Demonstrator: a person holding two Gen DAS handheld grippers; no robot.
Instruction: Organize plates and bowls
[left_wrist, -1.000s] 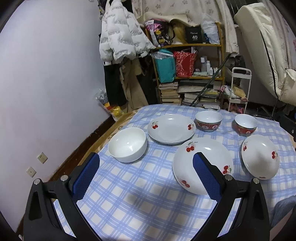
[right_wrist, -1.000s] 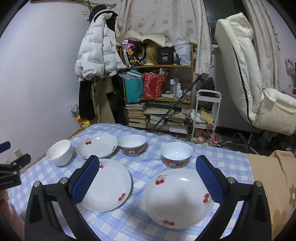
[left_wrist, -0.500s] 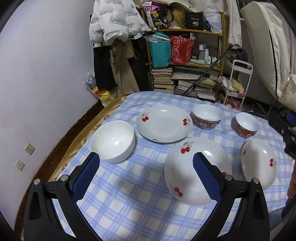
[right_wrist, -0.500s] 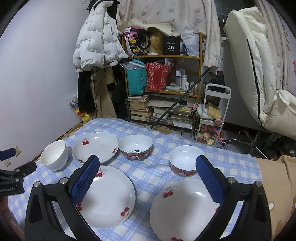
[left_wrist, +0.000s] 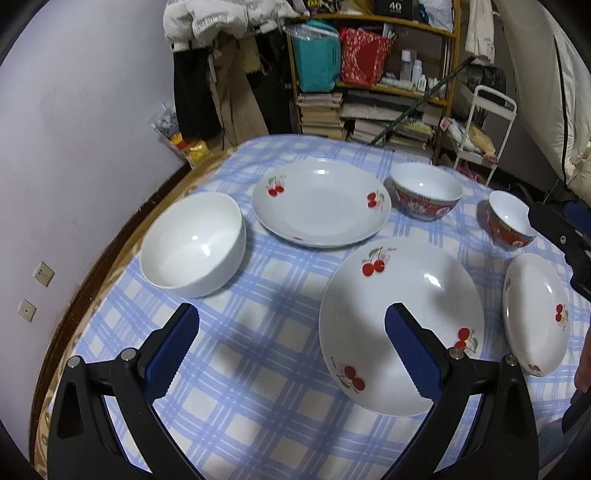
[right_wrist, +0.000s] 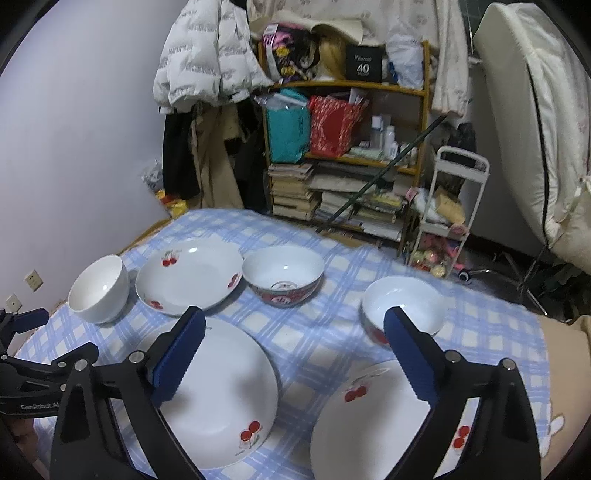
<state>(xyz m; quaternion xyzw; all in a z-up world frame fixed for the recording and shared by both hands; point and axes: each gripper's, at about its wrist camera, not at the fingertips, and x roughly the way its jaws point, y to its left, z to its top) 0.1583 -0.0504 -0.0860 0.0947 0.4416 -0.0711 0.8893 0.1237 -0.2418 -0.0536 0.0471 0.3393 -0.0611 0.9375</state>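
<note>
Nothing stacked yet: three white cherry-print ceramic plates (left_wrist: 400, 321) and bowls sit separate; both grippers (left_wrist: 291, 350) (right_wrist: 295, 352) wide open, empty.

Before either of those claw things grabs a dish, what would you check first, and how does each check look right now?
1. Left gripper open and empty: ok.
2. Right gripper open and empty: ok.
3. Dishes separate, none stacked yet: ok; the three cherry plates lie apart, including the middle plate.
4. Bowls upright: ok for the plain white bowl and the two red-patterned bowls.
5. Grippers apart from each other: ok, though the right one shows at the edge of the left view.
6. Whether any dish is chipped or slippery: cannot tell.
</note>
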